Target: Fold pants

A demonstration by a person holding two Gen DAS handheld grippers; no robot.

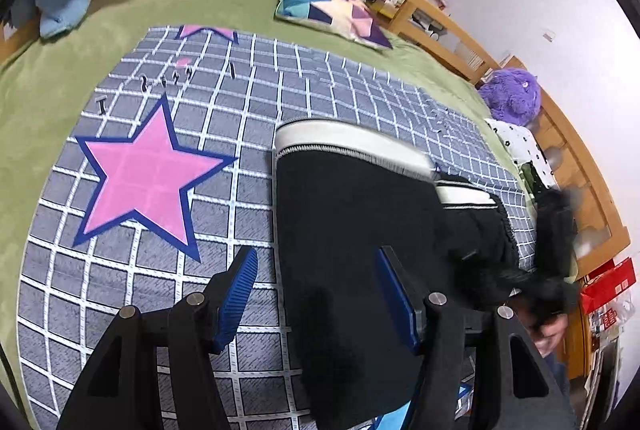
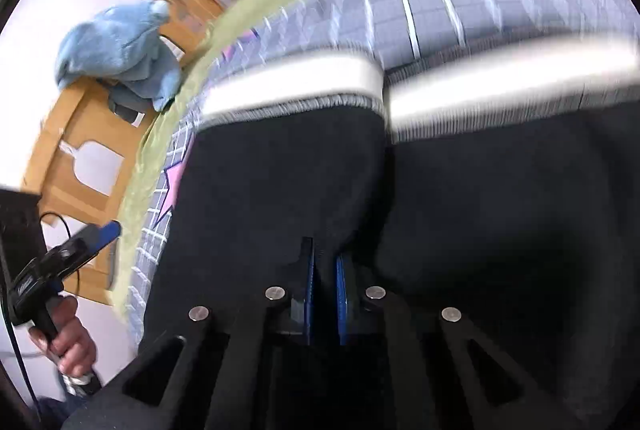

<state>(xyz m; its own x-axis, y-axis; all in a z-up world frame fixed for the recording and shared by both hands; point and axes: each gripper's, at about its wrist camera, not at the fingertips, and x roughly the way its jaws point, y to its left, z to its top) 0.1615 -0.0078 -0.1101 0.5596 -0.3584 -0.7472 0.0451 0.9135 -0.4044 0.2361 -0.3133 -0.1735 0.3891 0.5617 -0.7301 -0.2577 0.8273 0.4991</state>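
Black pants with white cuffs lie on the gray checked blanket on the bed, beside a big pink star. One leg lies between the blue pads of the left gripper, which stand wide apart and do not press it. Right gripper is squeezed tight on a fold of the black cloth.

Bright, even room light, heavy fisheye bending and dark corners in both views; the right wrist view smears badly along its top.
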